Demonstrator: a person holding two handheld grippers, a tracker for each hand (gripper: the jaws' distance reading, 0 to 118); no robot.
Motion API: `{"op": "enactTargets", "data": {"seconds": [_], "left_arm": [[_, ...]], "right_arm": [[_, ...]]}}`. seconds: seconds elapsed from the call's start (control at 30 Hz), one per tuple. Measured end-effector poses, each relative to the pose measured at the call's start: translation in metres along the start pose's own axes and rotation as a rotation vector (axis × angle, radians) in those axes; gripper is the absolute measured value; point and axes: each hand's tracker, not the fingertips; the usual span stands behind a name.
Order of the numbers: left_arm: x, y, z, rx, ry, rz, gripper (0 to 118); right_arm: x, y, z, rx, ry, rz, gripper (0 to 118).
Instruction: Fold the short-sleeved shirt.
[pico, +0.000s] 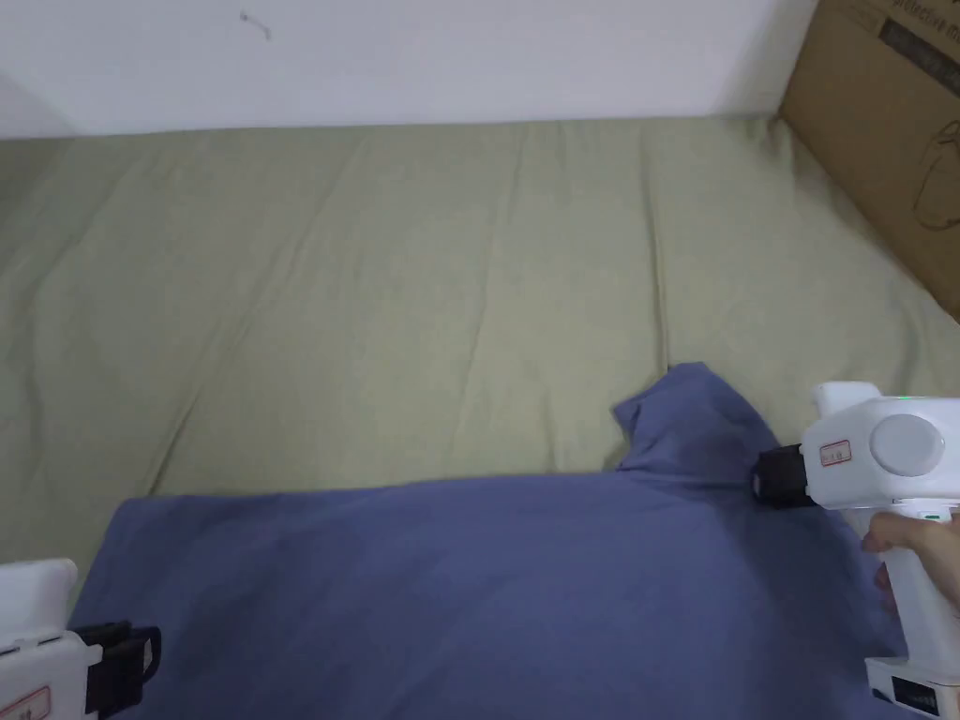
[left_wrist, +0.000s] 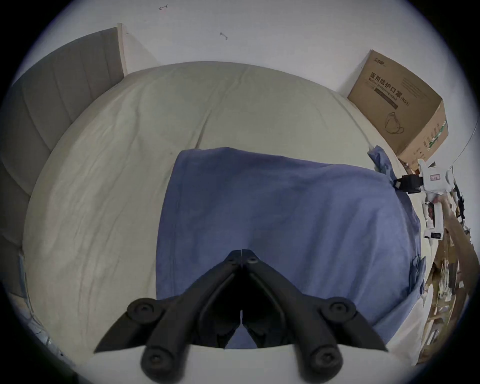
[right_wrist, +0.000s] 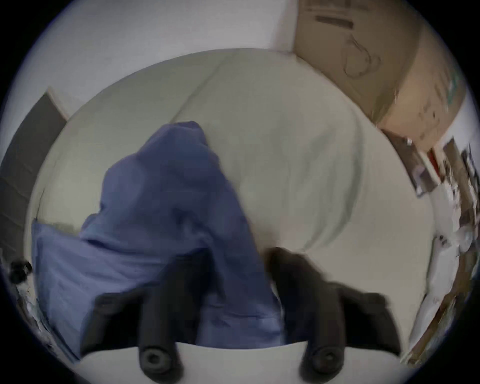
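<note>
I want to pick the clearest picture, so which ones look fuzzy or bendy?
Head view: sharp and straight, evenly lit, with the blue shirt crisp on the bed. Left gripper view: sharp but bulged like a fishbowl, dark at the corners; the cardboard box looks tilted. Right gripper view: the same round bulge, and smeared by motion, so its fingers and the shirt look fuzzy.

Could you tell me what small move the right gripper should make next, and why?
Probably close the right gripper on the sleeve: its jaws stand apart with blue cloth of the shirt between them, and the sleeve still sticks out onto the sheet. The left gripper is shut over the shirt.
</note>
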Motion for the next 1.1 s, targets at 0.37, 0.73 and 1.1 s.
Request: {"op": "enactTargets", "data": {"seconds": [0.37,0.73,1.1], "left_arm": [[-0.028,0.042,-0.008,0.055,0.038,0.071,20],[-0.043,0.116,-0.110,-0.082,0.166,0.114,53],[-0.029,0.111,-0.010,0.013,0.061,0.045,0]], "right_arm": [[-0.013,-0.002,0.010,0.014,0.036,-0.004,1],[-0.019,0.001,0.008,-0.005,0.033,-0.012,1],[-0.013,-0.006,0.091,0.104,0.080,-0.049,1]]}}
